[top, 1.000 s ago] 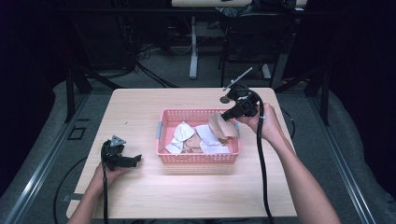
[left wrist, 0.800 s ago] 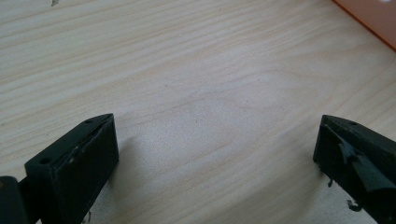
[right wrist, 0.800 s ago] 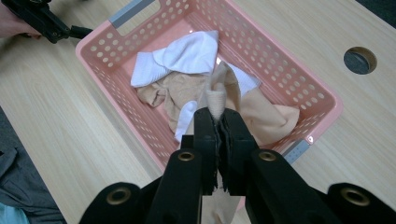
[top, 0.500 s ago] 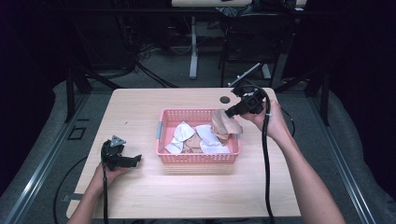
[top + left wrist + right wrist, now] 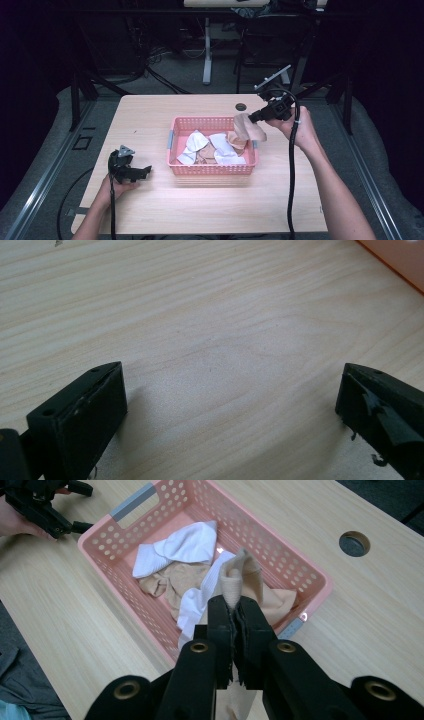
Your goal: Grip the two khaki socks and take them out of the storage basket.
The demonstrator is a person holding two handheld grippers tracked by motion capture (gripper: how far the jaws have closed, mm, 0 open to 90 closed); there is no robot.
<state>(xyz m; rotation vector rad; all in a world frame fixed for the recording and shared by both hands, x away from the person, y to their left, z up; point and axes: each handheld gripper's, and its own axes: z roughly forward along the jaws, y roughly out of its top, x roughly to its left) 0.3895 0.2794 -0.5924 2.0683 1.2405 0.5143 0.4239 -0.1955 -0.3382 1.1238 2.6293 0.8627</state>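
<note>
1. Left gripper (image 5: 131, 171), lower left of the high view: sits on the pale wooden table (image 5: 150, 120), jaws wide apart with bare wood between them. Risk is slight; if it swings right it could nudge the pink perforated plastic basket (image 5: 212, 169).
2. Basket, centre of the frame: white and tan socks lie loose inside. The lifted piece could drag a neighbour out over the rim if they are tangled.
3. Right gripper (image 5: 251, 118), right of centre: jaws clamped together on a tan soft sock (image 5: 248, 129), which hangs above the basket's right edge. The pinch looks to be on a small fold, so the sock may slip free, or its trailing end may catch the rim and tip the basket.
</note>
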